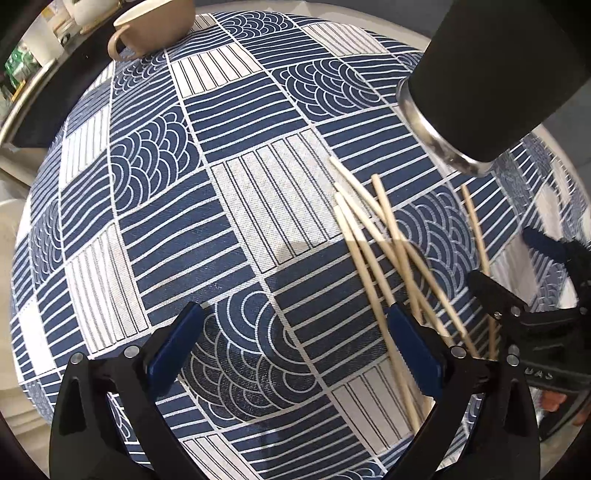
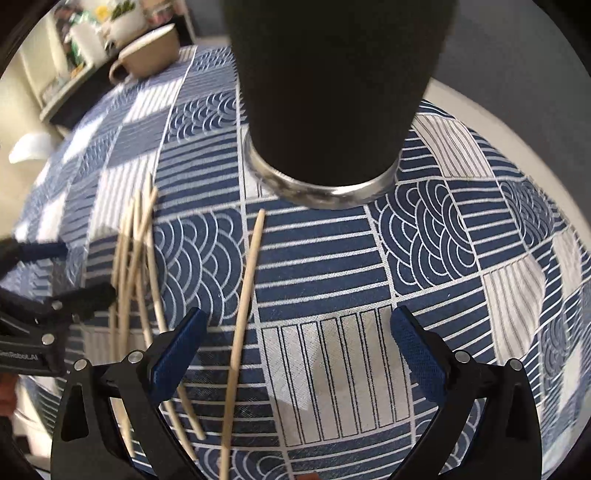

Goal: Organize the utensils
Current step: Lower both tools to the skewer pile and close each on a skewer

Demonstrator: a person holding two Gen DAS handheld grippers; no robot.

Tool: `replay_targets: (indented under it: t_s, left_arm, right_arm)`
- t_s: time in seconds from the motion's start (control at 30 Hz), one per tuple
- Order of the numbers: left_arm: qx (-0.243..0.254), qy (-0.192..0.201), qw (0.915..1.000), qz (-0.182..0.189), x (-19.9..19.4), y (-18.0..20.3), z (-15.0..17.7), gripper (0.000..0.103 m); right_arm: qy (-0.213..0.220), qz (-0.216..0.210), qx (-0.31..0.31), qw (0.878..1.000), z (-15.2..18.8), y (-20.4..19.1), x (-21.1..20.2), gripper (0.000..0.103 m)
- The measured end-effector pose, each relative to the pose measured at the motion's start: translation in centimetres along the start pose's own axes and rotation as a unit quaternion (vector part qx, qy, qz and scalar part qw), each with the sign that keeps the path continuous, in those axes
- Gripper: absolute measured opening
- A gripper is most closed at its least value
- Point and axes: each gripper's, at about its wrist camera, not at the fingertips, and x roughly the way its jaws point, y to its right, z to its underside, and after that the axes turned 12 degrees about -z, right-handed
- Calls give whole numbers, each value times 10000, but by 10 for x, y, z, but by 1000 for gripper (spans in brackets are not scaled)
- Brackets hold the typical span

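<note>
Several wooden chopsticks (image 1: pixel 373 236) lie crossed on the blue patterned tablecloth (image 1: pixel 236 206); in the right wrist view the pile (image 2: pixel 129 266) is at left and a single chopstick (image 2: pixel 243 306) lies apart. A tall black tumbler (image 1: pixel 491 77) with a steel base stands upright beyond them, also straight ahead in the right wrist view (image 2: pixel 332 88). My left gripper (image 1: pixel 295 339) is open and empty, its right finger over the chopsticks. My right gripper (image 2: pixel 299 339) is open and empty, the single chopstick just inside its left finger. Each gripper shows in the other's view (image 1: pixel 524 266) (image 2: pixel 55 273).
A beige mug (image 1: pixel 155 26) stands at the far edge of the table, also in the right wrist view (image 2: pixel 147 55). Behind it are shelves with white containers (image 2: pixel 92 40). The table's round rim (image 2: pixel 498 110) curves at right.
</note>
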Motion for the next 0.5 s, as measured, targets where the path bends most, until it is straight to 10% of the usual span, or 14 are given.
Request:
replay_targets:
  t_s: [0.5]
  left_arm:
    - [59, -216, 9996, -164, 7, 1, -10, 99]
  right_arm:
    - [-268, 28, 162, 9995, -11, -2, 9, 97]
